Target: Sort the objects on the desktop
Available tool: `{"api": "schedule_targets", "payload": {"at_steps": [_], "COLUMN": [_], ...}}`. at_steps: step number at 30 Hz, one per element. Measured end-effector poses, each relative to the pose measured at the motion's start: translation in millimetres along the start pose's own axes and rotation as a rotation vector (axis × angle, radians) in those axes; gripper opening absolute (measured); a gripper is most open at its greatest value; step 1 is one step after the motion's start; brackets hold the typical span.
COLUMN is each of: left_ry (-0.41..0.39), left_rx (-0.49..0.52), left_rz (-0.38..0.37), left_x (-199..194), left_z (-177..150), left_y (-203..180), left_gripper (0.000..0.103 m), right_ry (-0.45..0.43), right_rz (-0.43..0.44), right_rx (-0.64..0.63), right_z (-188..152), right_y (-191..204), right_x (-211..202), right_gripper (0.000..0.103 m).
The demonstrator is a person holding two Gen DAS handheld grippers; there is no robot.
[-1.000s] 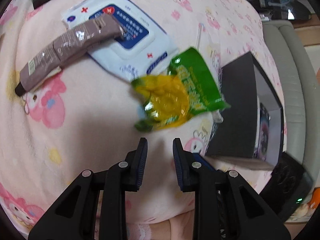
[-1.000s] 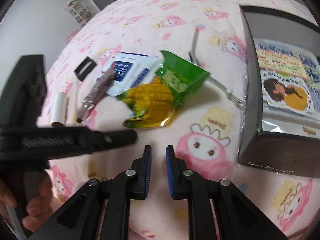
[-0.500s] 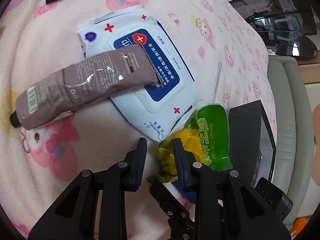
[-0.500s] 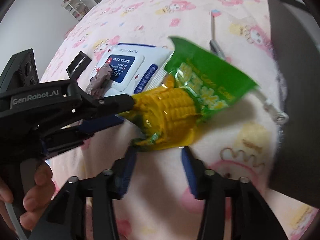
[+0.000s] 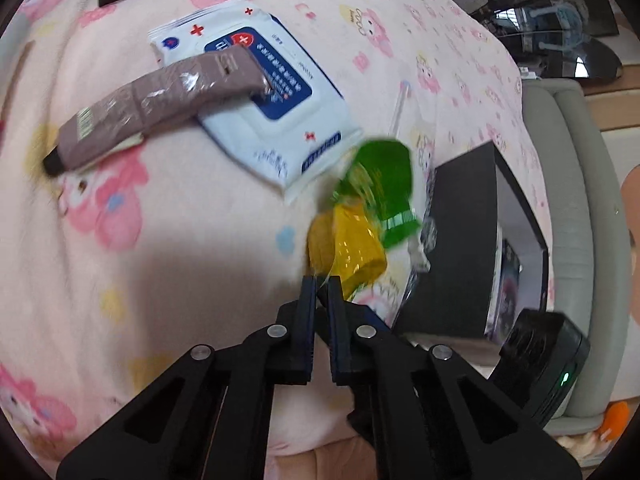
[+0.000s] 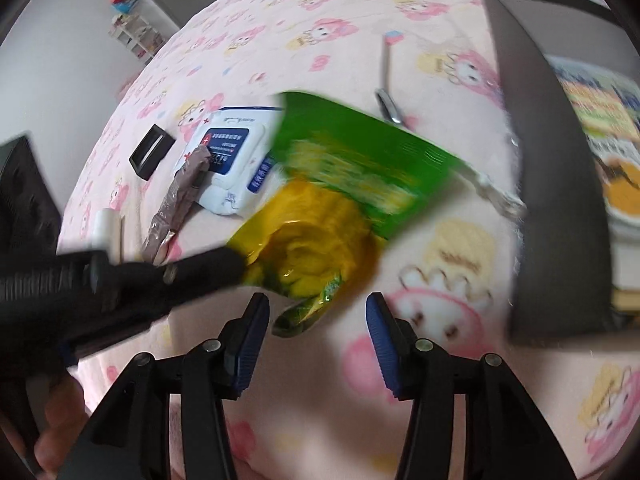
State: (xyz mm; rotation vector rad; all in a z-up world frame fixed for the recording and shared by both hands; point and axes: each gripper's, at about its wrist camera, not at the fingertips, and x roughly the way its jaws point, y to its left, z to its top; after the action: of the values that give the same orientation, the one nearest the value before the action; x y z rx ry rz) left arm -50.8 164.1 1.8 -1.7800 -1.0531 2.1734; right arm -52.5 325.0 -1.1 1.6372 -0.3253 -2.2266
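left wrist: left gripper jaws pinch crinkly corn packet; right gripper jaws spread wide.

- A pale pink fleece blanket printed with pink cartoon rabbits covers the whole work surface.
- Past the blanket's right edge stands a grey-green padded sofa.
- Beyond the far left corner rises a plain white wall, with a small white shelf unit holding colourful items against it.
- Soft daylight; dark glossy furniture reflects a window.
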Motion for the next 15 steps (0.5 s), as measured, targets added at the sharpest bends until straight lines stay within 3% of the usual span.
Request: {"api": "schedule_targets", "payload": {"at_steps": [5,10,15], "left_ry": [0.065,0.008,-0.048], "left_rx": [-0.122,-0.214,-0.22], "left_rz": [-0.067,-0.094,-0.123], "left_x": [-2,-16,-14], "left_z": [-20,-16,-4], "left_y": [25,43,42], "left_gripper": [0.005,0.005,0.012], "right_ry": [0.023,-0.01,-0.073], "right_rz": [-0.028,-0.041,-0.04], "right_rx": [-0.029,-0.02,-0.067], "right_z": [-13,-17,-10], "right_y": [1,-10,0], "right_x": [-8,-27,-29], "right_gripper": [0.046,0.046,0.046]}}
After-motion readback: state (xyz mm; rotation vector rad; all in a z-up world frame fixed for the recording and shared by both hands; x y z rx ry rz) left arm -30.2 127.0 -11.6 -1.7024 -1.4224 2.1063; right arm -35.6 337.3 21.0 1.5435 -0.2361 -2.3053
